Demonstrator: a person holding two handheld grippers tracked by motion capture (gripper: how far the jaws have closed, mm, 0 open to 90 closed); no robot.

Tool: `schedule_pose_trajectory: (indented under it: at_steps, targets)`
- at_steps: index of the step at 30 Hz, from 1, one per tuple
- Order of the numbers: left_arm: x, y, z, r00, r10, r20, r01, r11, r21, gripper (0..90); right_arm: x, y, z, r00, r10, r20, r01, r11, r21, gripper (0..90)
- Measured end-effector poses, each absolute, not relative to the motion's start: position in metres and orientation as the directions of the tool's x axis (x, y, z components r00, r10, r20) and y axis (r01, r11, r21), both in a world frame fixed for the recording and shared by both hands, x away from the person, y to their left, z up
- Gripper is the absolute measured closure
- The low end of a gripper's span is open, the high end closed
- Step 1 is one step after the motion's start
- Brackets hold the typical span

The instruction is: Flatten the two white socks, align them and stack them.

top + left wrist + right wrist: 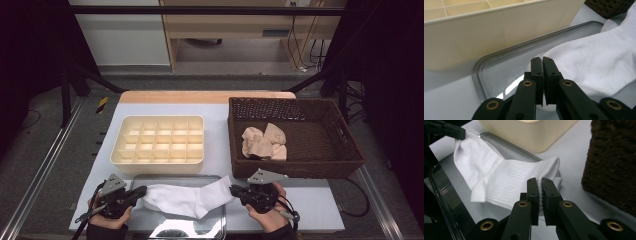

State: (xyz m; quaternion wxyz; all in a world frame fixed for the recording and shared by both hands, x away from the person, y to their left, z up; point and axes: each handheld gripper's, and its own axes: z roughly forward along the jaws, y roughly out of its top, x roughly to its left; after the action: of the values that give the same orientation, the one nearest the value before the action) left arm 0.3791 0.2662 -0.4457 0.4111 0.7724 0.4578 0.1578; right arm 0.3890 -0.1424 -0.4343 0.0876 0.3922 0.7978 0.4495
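Two grippers (139,191) (235,190), one white sock (187,198)

Near edge of the shiny rectangular metal tray (220,220) cut off by the high view's bottom border, toe end of the white cotton sock (589,57) hidden behind the left gripper (542,59) — pinched cuff likewise behind the right gripper (539,180), cream plastic divided organiser box (499,32) cropped at the top, dark brown woven wicker basket (614,165) running off the right edge — beige bundled socks (264,142) inside the basket too small to count.

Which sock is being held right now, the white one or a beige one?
The white sock, stretched over the clear tray between the left tool and right tool. The beige socks lie untouched in the wicker basket.
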Motion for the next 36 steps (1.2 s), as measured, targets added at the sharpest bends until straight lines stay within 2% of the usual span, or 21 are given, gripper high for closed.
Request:
schedule_pose_trajectory:
  at_steps: [15,21,26,30,36]
  targets:
    - [0.386,0.263,-0.455,0.530,0.843,-0.094,0.571,-0.273,0.774,86.9,0.398,-0.135,-0.458,-0.662,0.725,0.188,0.565,0.319,0.761,85.0]
    - [0.387,0.262,-0.457,0.531,0.843,-0.089,0.572,-0.279,0.772,85.7,0.399,-0.132,-0.468,-0.650,0.737,0.183,0.592,0.341,0.730,80.3]
    - [0.385,0.268,-0.449,0.518,0.845,-0.130,0.562,-0.221,0.797,71.3,0.396,-0.141,-0.462,-0.649,0.736,0.190,0.567,0.303,0.766,77.7]
    - [0.383,0.267,-0.448,0.512,0.849,-0.133,0.559,-0.211,0.802,65.1,0.393,-0.145,-0.464,-0.640,0.744,0.191,0.573,0.298,0.763,77.0]
    - [0.386,0.258,-0.458,0.496,0.862,-0.102,0.598,-0.254,0.760,59.9,0.394,-0.140,-0.473,-0.642,0.738,0.208,0.584,0.295,0.756,75.0]
